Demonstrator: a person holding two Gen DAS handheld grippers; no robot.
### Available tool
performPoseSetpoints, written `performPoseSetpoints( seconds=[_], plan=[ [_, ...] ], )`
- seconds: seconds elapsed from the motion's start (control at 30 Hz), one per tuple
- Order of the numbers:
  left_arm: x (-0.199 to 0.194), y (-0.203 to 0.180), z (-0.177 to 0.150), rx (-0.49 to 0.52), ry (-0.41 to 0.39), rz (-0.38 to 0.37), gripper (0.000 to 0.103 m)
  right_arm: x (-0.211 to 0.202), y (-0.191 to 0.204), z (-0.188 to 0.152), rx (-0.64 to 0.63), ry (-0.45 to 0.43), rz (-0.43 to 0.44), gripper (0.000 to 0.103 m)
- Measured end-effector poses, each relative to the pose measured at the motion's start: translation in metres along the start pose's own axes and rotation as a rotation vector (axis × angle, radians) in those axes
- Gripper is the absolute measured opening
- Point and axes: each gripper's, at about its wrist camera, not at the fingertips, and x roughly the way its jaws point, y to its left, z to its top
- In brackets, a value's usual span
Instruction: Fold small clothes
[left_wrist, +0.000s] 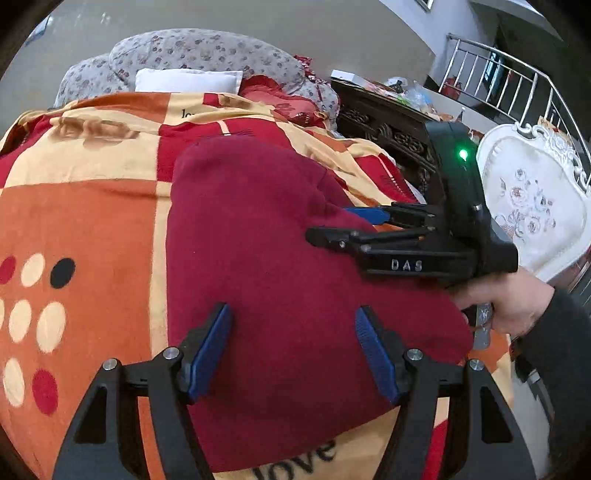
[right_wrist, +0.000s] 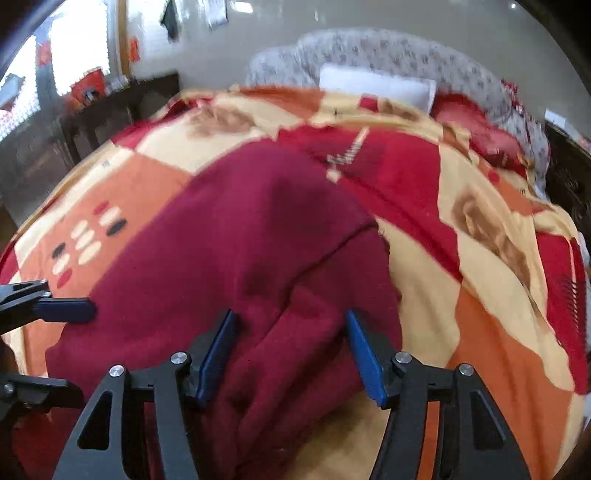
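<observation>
A dark red garment (left_wrist: 266, 266) lies spread on a bed covered by an orange, cream and red patterned blanket (left_wrist: 85, 206). My left gripper (left_wrist: 293, 314) is open just above the garment's near part, holding nothing. My right gripper (right_wrist: 290, 317) is open over a bunched fold at the garment's right near edge (right_wrist: 295, 332); cloth lies between the blue pads but is not pinched. In the left wrist view the right gripper (left_wrist: 332, 225) comes in from the right, over the garment's right side. The garment also shows in the right wrist view (right_wrist: 229, 258), where the left gripper's fingertips (right_wrist: 66, 309) show at the left edge.
Pillows (left_wrist: 192, 55) and a white cushion (left_wrist: 188, 81) lie at the head of the bed. A dark carved cabinet (left_wrist: 388, 125) stands right of the bed, with a white ornate chair (left_wrist: 532, 199) and a metal railing (left_wrist: 517, 81) beyond. Another dark cabinet (right_wrist: 110, 107) stands left.
</observation>
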Motion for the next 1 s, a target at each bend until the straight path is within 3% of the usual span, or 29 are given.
performPoseSetpoints(
  seconds=[0.2,0.23,0.27,0.37,0.43,0.5,0.67,0.73,0.83,0.93,1.0],
  plan=[
    [-0.017,0.014,0.014,-0.041,0.015,-0.070,0.068,-0.004,-0.004,0.003,0.066,0.005,0.030,0.065],
    [-0.023,0.020,0.018,-0.048,0.004,-0.070,0.071,-0.014,-0.006,0.007,0.085,-0.001,0.036,0.067],
    [-0.032,0.030,0.023,-0.061,-0.020,-0.065,0.079,-0.029,-0.006,0.010,0.123,-0.028,0.049,0.067],
    [-0.032,0.059,0.030,-0.118,-0.016,-0.059,0.085,-0.077,-0.020,-0.002,0.316,-0.150,0.113,0.099],
    [-0.014,0.081,0.031,-0.232,0.057,-0.161,0.085,-0.080,-0.024,-0.019,0.434,-0.127,0.149,0.103],
    [0.002,0.083,0.029,-0.265,0.102,-0.230,0.085,-0.065,-0.030,-0.042,0.555,-0.060,0.282,0.103],
    [0.031,0.071,0.025,-0.236,0.159,-0.190,0.088,-0.030,-0.047,-0.071,0.744,-0.003,0.396,0.103],
    [0.035,0.073,0.024,-0.254,0.154,-0.201,0.088,-0.023,-0.048,-0.070,0.743,-0.012,0.442,0.103],
    [0.035,0.074,0.023,-0.256,0.129,-0.201,0.088,-0.015,-0.042,-0.063,0.701,0.001,0.443,0.103],
    [0.034,0.080,0.021,-0.281,0.123,-0.208,0.079,-0.010,-0.033,-0.058,0.688,0.001,0.459,0.102],
    [0.032,0.086,0.019,-0.298,0.117,-0.230,0.075,-0.009,-0.023,-0.057,0.648,0.022,0.527,0.100]
  ],
)
